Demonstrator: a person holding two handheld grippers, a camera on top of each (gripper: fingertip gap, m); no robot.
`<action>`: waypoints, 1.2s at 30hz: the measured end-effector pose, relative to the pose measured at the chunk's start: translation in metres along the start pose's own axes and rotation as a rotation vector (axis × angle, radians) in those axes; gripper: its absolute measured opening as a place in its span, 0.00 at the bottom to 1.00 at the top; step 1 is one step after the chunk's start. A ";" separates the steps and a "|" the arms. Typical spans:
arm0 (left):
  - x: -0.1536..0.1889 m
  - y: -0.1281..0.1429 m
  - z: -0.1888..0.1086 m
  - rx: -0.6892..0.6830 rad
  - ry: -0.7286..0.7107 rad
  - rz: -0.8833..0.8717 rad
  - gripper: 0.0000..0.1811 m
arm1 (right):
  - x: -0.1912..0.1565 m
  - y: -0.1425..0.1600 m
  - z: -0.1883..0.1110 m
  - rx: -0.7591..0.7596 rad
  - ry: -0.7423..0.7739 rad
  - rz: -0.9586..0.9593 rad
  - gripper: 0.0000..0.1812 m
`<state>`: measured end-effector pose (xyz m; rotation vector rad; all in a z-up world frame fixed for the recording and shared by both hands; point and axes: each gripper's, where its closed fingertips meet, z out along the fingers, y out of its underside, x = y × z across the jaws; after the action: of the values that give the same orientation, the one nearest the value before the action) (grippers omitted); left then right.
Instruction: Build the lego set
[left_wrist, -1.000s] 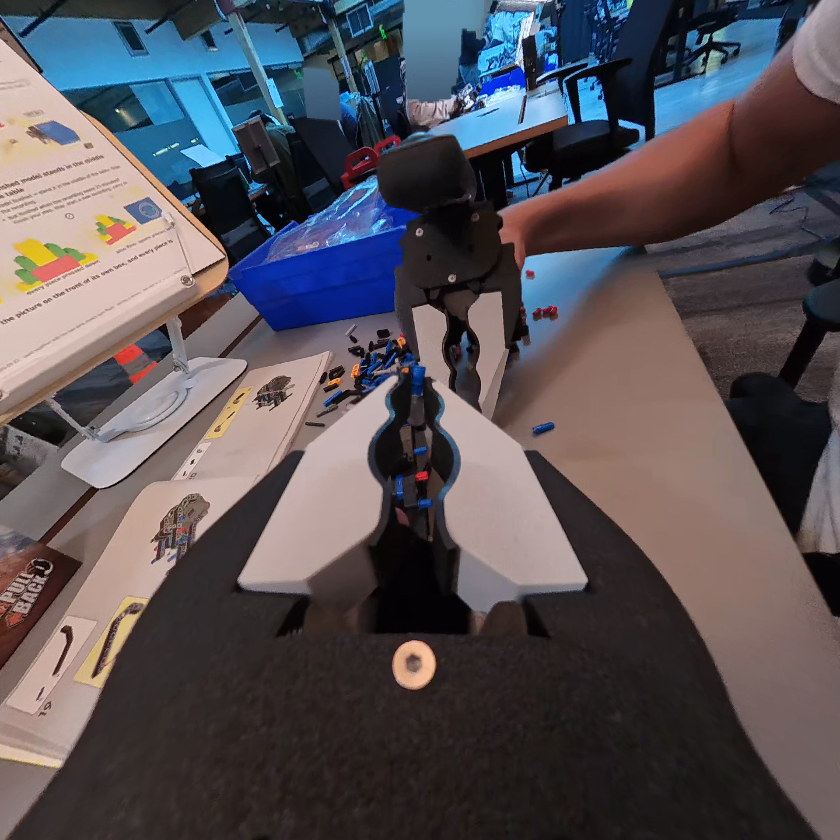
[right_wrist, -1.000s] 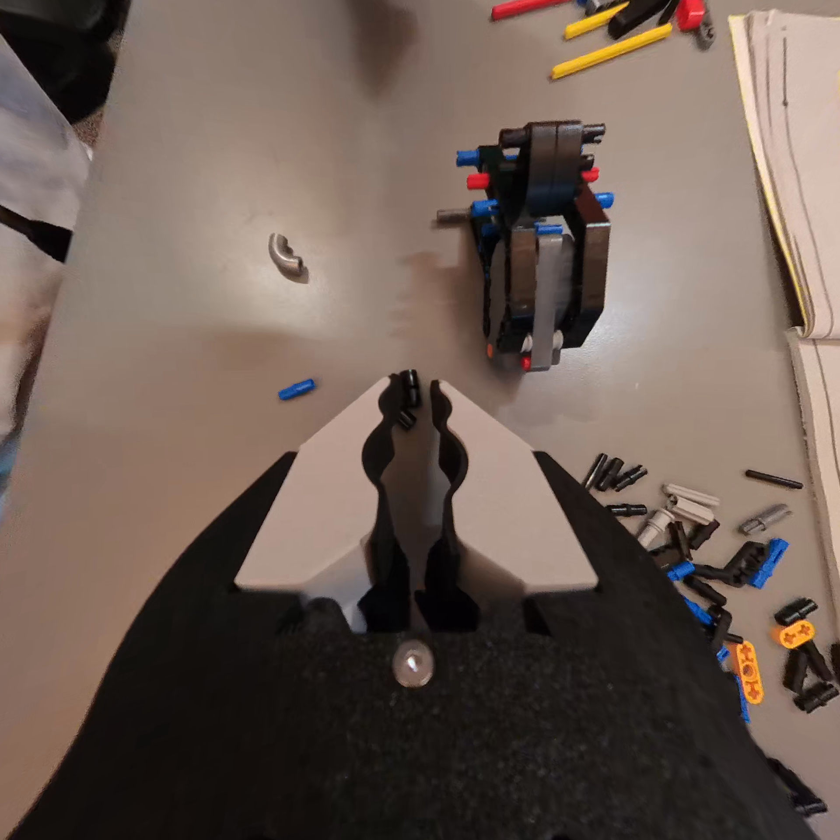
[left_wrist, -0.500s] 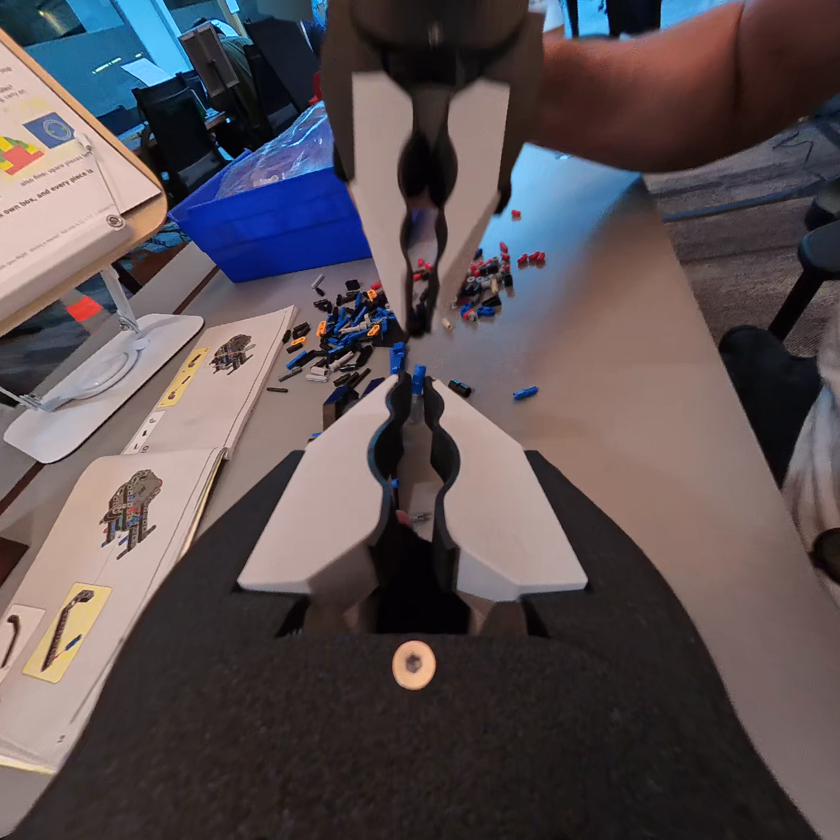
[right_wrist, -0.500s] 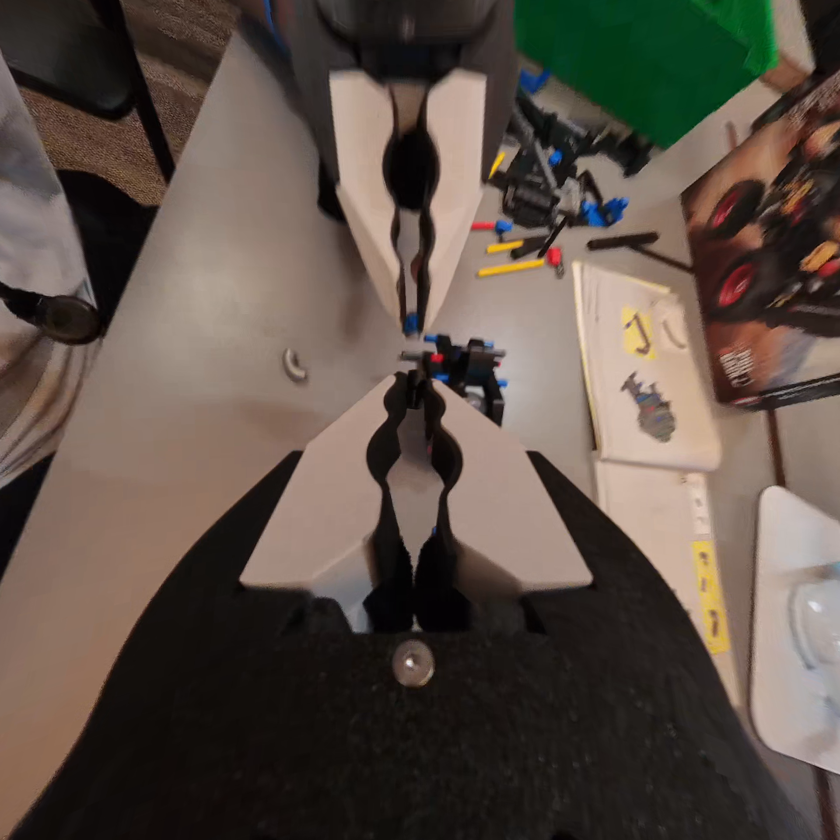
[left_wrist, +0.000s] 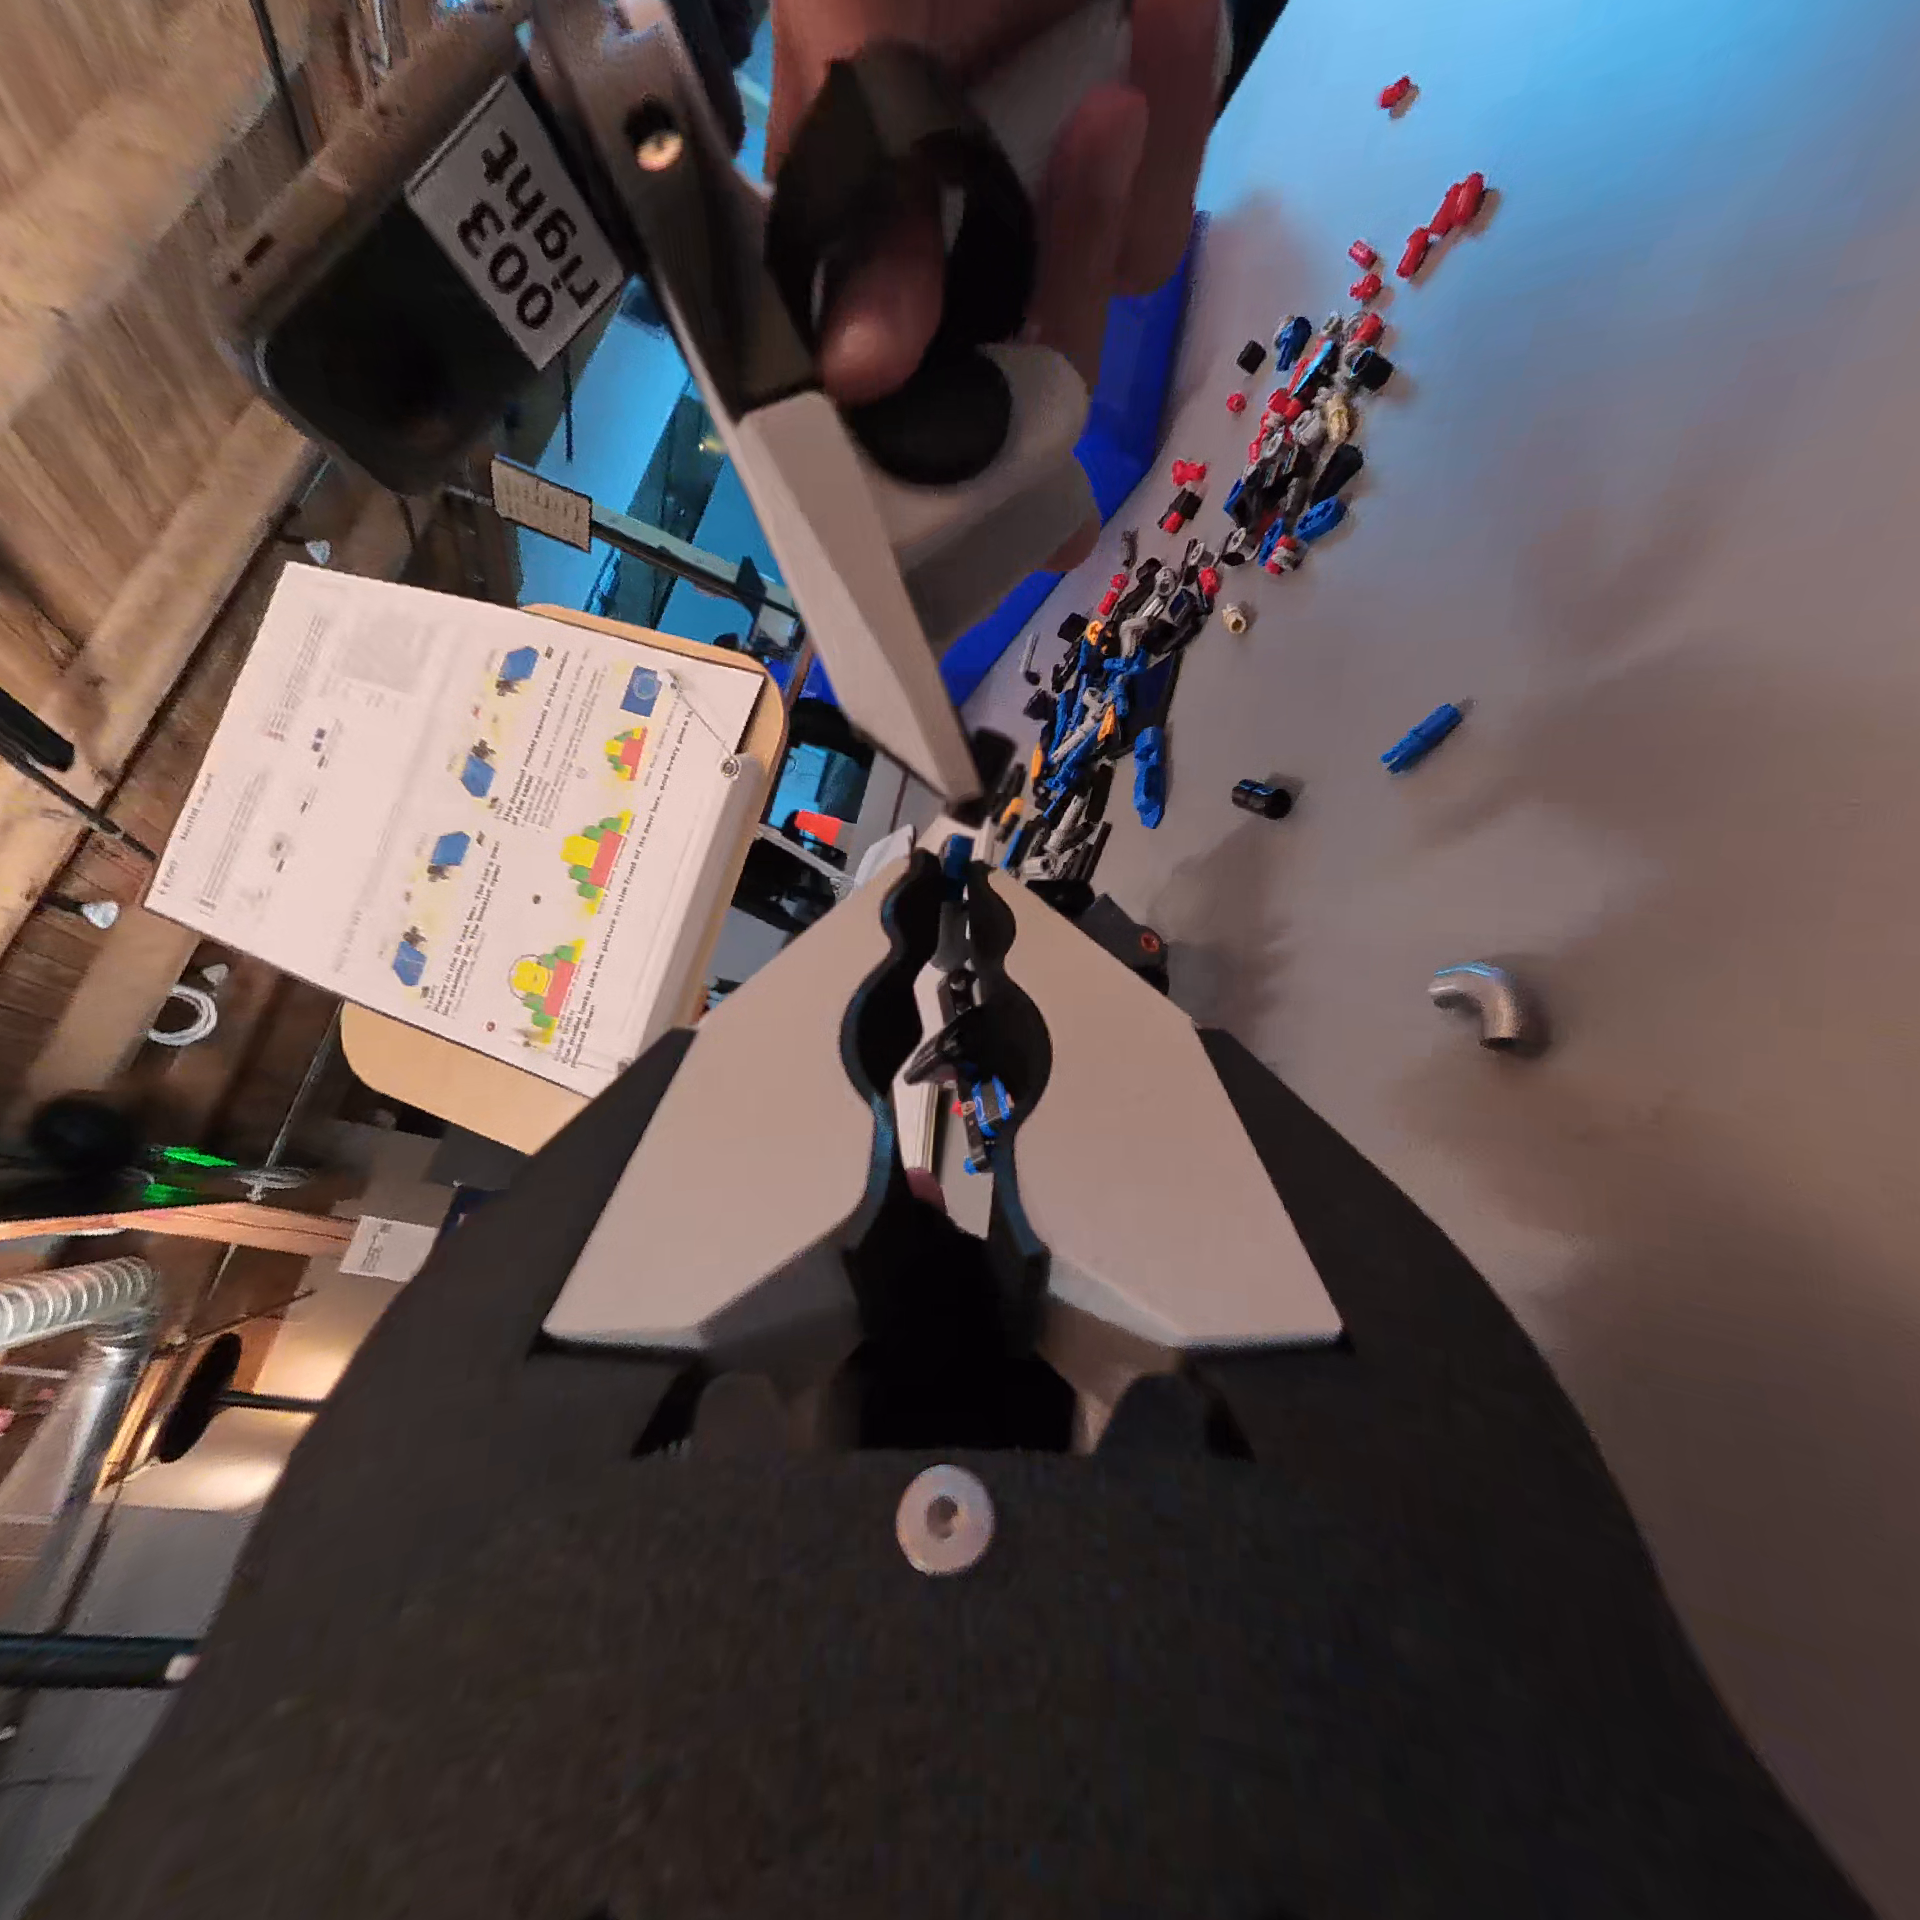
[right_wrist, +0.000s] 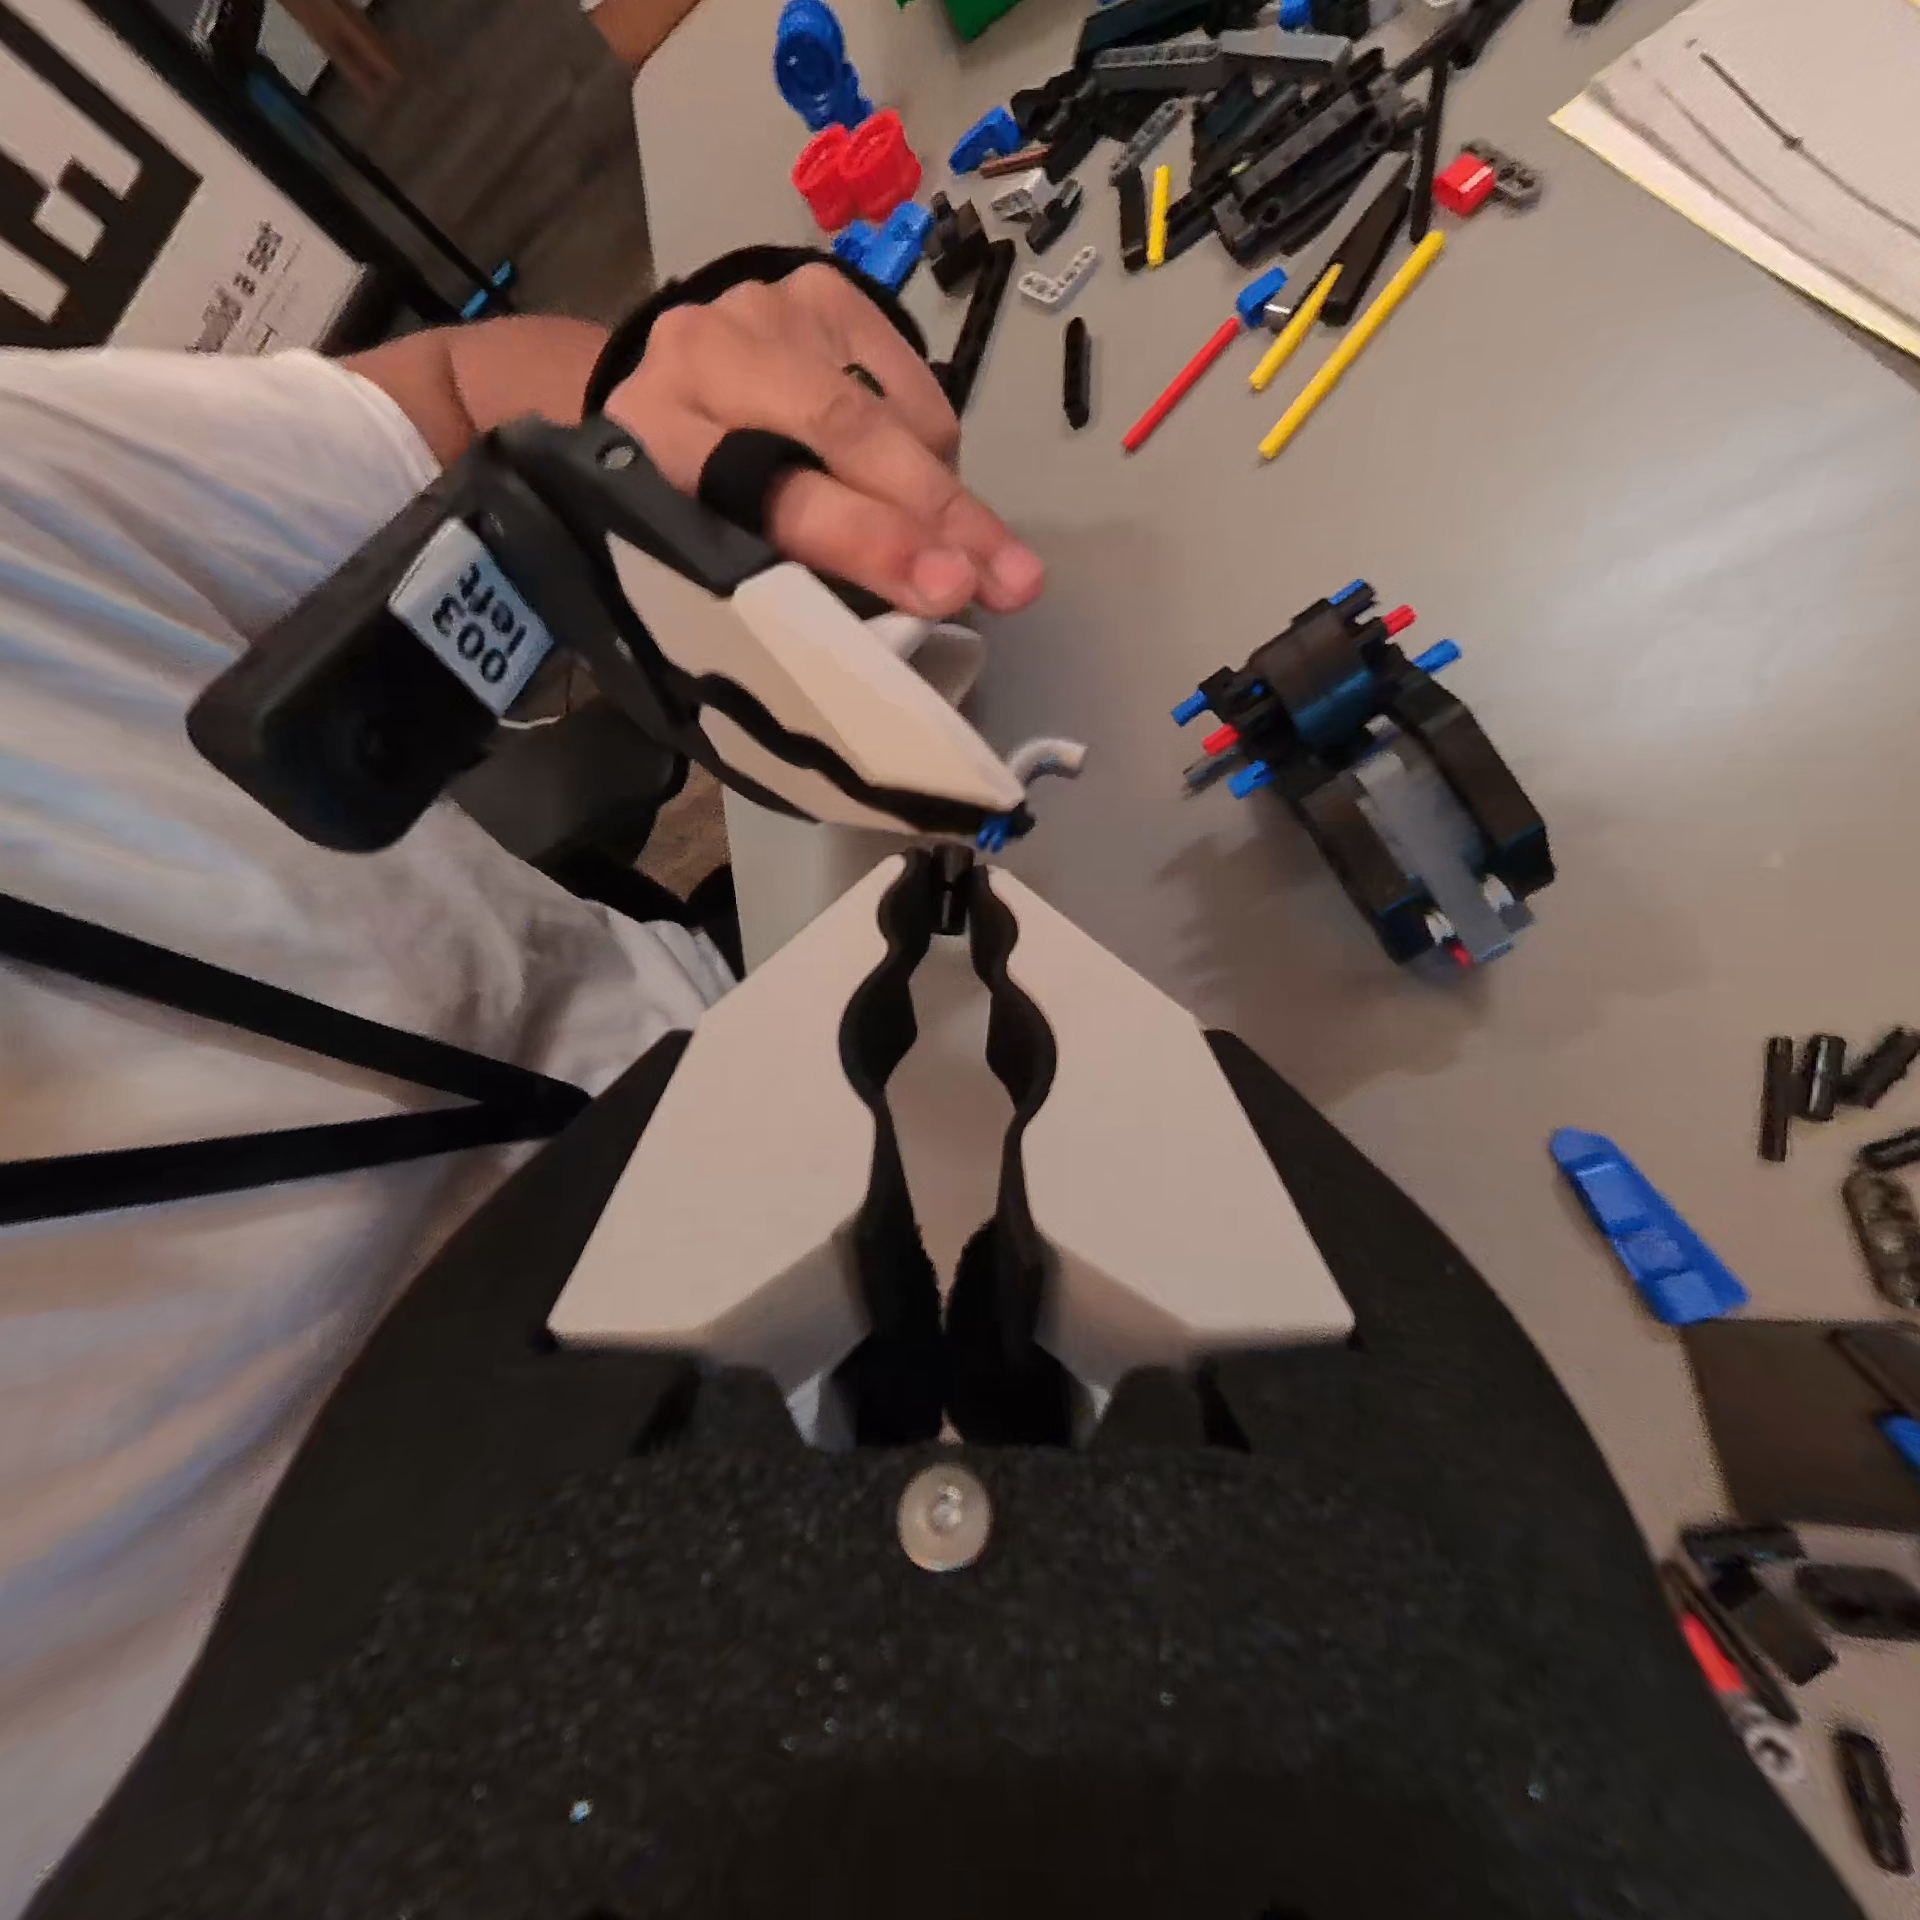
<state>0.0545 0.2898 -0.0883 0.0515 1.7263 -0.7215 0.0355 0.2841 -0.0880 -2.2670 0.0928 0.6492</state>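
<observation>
My left gripper (left_wrist: 951, 871) is shut on a small blue pin (left_wrist: 954, 854). My right gripper (right_wrist: 948, 871) is shut on a small black connector (right_wrist: 948, 896). Both are held above the table, tip to tip. In the right wrist view the left gripper (right_wrist: 1000, 826) comes in from the left with the blue pin (right_wrist: 994, 831) just above the black connector. In the left wrist view the right gripper (left_wrist: 966, 802) comes down from the upper left. The partly built black, grey and blue model (right_wrist: 1371, 790) lies on the table to the right.
A pile of loose small parts (left_wrist: 1122, 675) lies beyond the tips, beside a blue bin (left_wrist: 1143, 343). A grey elbow piece (left_wrist: 1481, 1003), blue pin (left_wrist: 1421, 736) and black bush (left_wrist: 1260, 798) lie apart. Yellow and red axles (right_wrist: 1351, 343), a blue panel (right_wrist: 1642, 1226) and booklets (right_wrist: 1787, 145) are nearby. My two grippers' fingertips are within a few centimetres of each other. The grey elbow piece (left_wrist: 1481, 1003) is about equally far from each gripper, around 9 cm.
Both grippers have risen and turned toward each other, and their tips have closed to near contact. Each keeps hold of its piece. The model stays on the table.
</observation>
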 end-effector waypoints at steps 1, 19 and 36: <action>0.002 -0.001 0.000 0.001 0.001 0.013 0.02 | 0.001 -0.001 0.000 0.007 0.010 0.011 0.03; 0.008 0.002 0.002 -0.033 0.010 0.066 0.02 | 0.011 0.008 0.003 -0.051 0.089 0.010 0.03; 0.014 0.002 0.002 -0.065 -0.002 0.167 0.01 | 0.013 0.012 0.007 -0.130 0.240 -0.152 0.03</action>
<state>0.0529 0.2860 -0.1016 0.1481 1.7199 -0.5422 0.0403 0.2822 -0.1060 -2.4417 -0.0055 0.3100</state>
